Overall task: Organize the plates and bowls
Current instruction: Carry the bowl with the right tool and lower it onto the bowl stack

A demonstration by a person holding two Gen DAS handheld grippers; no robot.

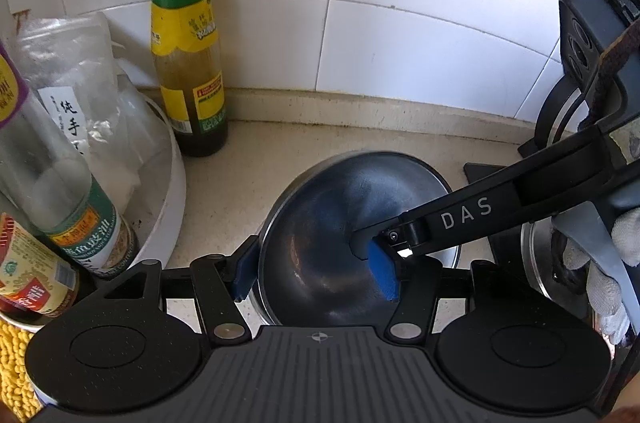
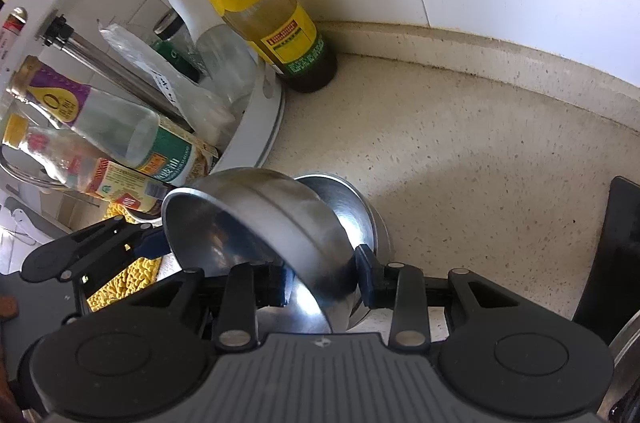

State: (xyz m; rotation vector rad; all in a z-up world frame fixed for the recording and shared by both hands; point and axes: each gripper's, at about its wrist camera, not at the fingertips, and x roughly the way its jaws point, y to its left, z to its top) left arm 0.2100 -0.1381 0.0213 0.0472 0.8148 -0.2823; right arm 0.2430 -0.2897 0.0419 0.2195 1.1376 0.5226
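Note:
A steel bowl (image 1: 340,223) is tilted over a second steel bowl beneath it, on the speckled counter. In the right wrist view the upper bowl (image 2: 260,219) leans on the lower bowl (image 2: 360,211). My right gripper (image 2: 324,275) is shut on the upper bowl's rim, one blue pad (image 2: 368,275) outside and one inside. It also shows in the left wrist view (image 1: 380,263), reaching in from the right. My left gripper (image 1: 316,275) has its jaws apart, its left pad (image 1: 244,271) outside the bowl's left wall.
A white round tray (image 1: 176,183) with several sauce bottles and a plastic bag stands to the left. A tall green-and-yellow sauce bottle (image 1: 188,35) stands by the tiled wall. A yellow cloth (image 2: 124,279) lies lower left. A black stand (image 2: 608,255) is at the right.

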